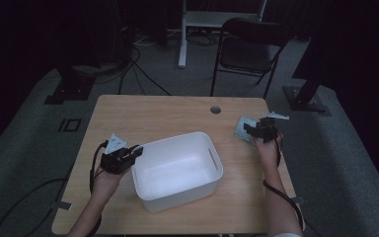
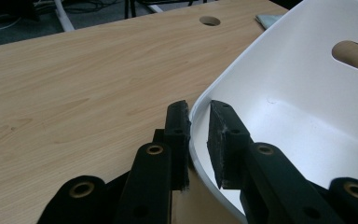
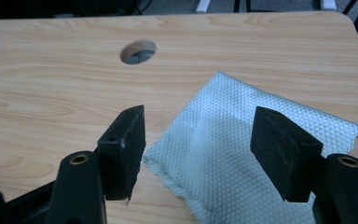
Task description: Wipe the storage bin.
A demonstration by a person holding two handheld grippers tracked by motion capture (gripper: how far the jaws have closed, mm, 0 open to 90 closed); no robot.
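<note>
A white plastic bin (image 1: 177, 195) with handle slots stands in the middle of the wooden table (image 1: 153, 116), with nothing visible inside it. My left gripper (image 1: 137, 150) is at its left rim. In the left gripper view the bin wall (image 2: 284, 84) runs between the jaws of the left gripper (image 2: 198, 116), one pad outside and one inside, shut on the rim. A pale green textured cloth (image 1: 241, 127) lies flat near the table's right edge. My right gripper (image 1: 249, 129) hovers just over the cloth (image 3: 214, 130). Its jaws stand wide apart at the right gripper (image 3: 199, 114), touching nothing.
A round cable hole (image 1: 215, 109) sits in the table behind the bin and cloth. The table's right edge is close to the cloth. A black folding chair (image 1: 249, 49) and stand bases are on the floor beyond the table.
</note>
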